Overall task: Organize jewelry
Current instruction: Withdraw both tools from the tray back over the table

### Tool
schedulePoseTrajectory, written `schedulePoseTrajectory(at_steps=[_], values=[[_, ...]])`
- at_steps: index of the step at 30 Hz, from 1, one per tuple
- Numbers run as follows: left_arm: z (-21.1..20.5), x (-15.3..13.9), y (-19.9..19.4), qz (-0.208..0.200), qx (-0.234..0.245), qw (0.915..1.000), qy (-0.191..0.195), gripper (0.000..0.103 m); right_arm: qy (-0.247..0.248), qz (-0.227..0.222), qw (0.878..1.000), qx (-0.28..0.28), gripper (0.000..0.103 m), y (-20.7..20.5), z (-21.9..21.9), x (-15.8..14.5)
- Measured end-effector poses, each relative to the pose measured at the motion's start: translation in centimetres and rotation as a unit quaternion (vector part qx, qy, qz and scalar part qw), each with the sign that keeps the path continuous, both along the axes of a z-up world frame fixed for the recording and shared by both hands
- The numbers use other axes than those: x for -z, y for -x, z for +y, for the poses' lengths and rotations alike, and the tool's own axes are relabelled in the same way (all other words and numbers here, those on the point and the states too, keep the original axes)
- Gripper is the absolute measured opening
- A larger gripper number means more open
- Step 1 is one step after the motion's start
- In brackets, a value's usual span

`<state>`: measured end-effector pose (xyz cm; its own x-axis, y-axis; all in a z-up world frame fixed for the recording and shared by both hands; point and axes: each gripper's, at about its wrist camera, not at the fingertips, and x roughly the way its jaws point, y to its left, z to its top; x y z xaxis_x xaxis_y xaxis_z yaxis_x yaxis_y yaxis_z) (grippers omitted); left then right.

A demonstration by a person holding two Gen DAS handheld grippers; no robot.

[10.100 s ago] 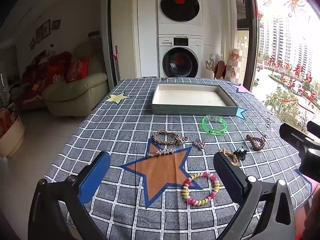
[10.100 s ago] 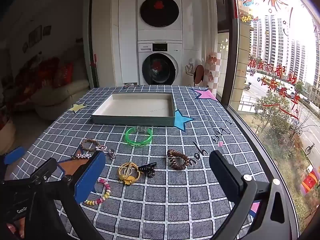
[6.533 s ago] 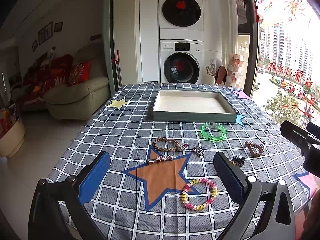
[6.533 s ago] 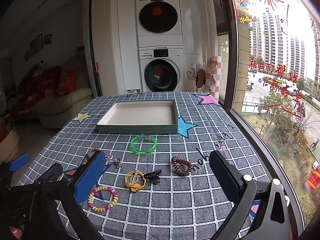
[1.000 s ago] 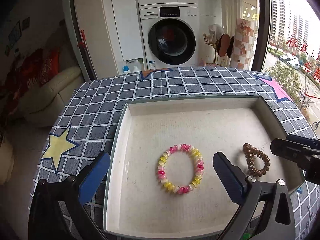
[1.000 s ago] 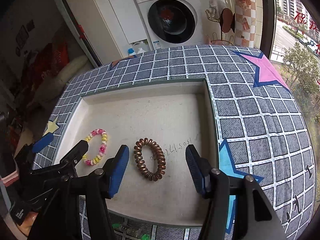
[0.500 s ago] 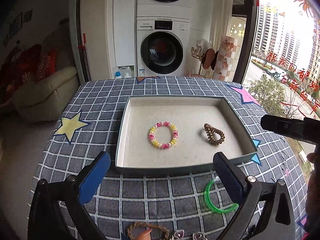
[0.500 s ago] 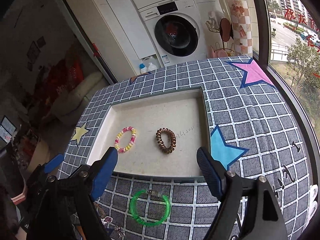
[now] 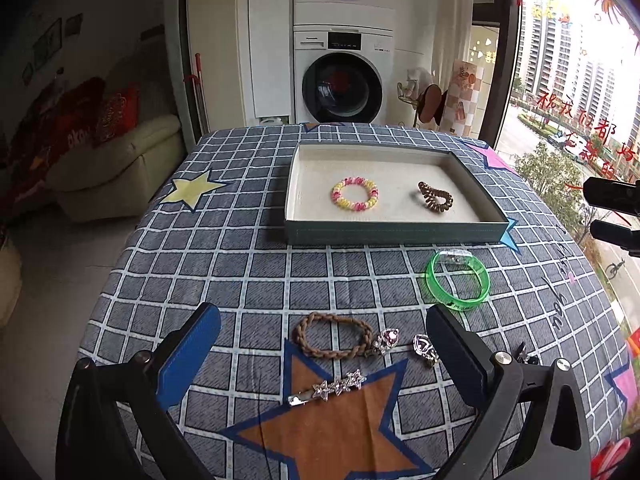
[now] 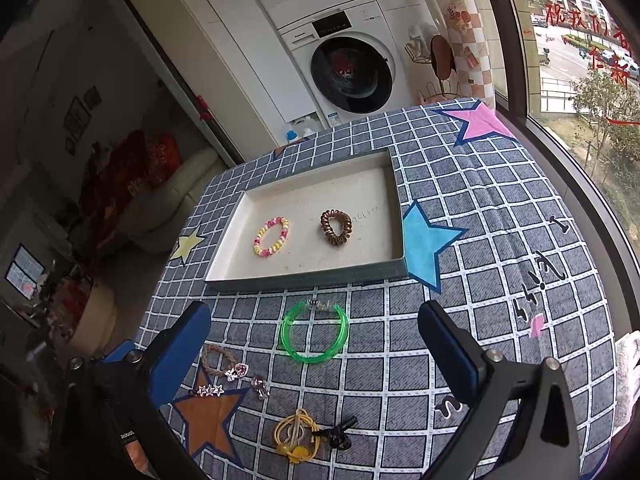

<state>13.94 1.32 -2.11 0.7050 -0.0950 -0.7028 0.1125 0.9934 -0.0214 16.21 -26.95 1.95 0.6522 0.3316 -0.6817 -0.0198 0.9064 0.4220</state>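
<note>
Jewelry sort: two pieces filed in the tray [image 9: 394, 236], the rest loose on the checked tablecloth [image 9: 240, 264].

Tray holds the beaded bracelet [image 9: 355, 193] and, well apart from it, the brown coil tie [image 9: 436, 197]. Your left gripper [image 9: 320, 360] and right gripper [image 10: 314, 346] both hang with fingers spread wide, carrying nothing. Largest loose item, the green bangle [image 10: 315, 333], lies just before the tray, framed by your right fingers; likely next, so close on its band, not across the hollow. The braided band [image 9: 332, 335] touches a small pink charm [image 9: 387, 339]; lift it slowly so nothing drags. Star hairpin [image 9: 328, 389] lies flat; pinch low. Yellow ties [image 10: 296, 435] and black clip [image 10: 338, 436] look tangled; the second charm [image 9: 425, 348] sits partly behind your left finger.
</note>
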Motion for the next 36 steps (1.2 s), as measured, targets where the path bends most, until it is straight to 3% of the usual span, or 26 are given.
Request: schedulePoseTrajectory(at_steps=[10,17,26,33,36], values=[[1.5,3.9,2.4,0.046,-0.011,0.9988,-0.013,0.103,0.029,0.052,0.998,-0.015,0.103,3.6,1.1,3.1],[1.6,5.3,2.9,0.049,-0.007,0.9983,-0.031,0.103,0.051,0.090,0.994,-0.016,0.103,5.4,2.1,6.1],[1.3,6.2,2.0,0.056,0.030,0.9973,-0.038,0.103,0.140,0.094,0.984,-0.048,0.103,6.7,3.0,8.3],[0.2,6.7,0.9,0.057,0.055,0.9957,-0.047,0.100,0.157,0.108,0.980,-0.054,0.100,6.7,3.0,10.1],[-0.1,7.0,0.5,0.060,0.060,0.9949,-0.053,0.100,0.170,0.111,0.978,-0.056,0.091,6.6,3.3,10.7]])
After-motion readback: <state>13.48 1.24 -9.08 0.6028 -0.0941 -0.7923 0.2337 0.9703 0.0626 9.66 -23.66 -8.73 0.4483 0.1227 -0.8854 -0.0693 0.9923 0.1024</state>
